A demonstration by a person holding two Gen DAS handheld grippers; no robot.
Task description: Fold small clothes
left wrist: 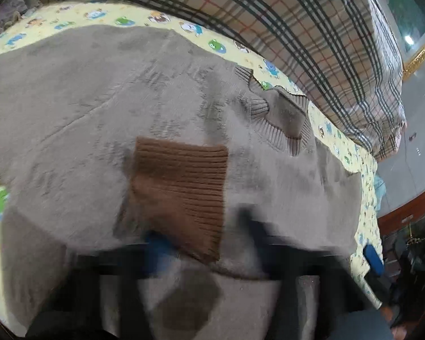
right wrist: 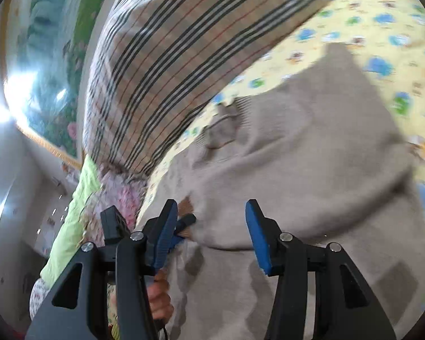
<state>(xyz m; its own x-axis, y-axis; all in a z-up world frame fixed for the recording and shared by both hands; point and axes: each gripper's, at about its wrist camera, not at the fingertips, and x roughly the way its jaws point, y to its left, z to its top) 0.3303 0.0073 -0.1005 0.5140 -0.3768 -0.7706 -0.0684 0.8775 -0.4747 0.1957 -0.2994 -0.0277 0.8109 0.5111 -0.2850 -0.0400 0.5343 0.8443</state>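
Observation:
A small beige knit sweater [left wrist: 104,99] lies on a yellow cartoon-print sheet [left wrist: 99,14]. Its ribbed neck [left wrist: 286,119] points to the right. One sleeve is folded over the body, and its brown ribbed cuff [left wrist: 181,189] lies in the middle. My left gripper [left wrist: 201,240] is blurred and hovers low over the cuff's near edge; the cuff sits between its fingers. My right gripper [right wrist: 209,226] is open above the sweater [right wrist: 311,147], nothing between its blue pads [right wrist: 257,235]. The left gripper's tip [right wrist: 184,221] shows beside it.
A plaid quilt [left wrist: 297,36] is bunched along the far side of the sheet and also shows in the right wrist view [right wrist: 167,56]. A green and floral cloth [right wrist: 79,198] hangs at the bed's edge. A framed picture [right wrist: 51,65] hangs on the wall beyond.

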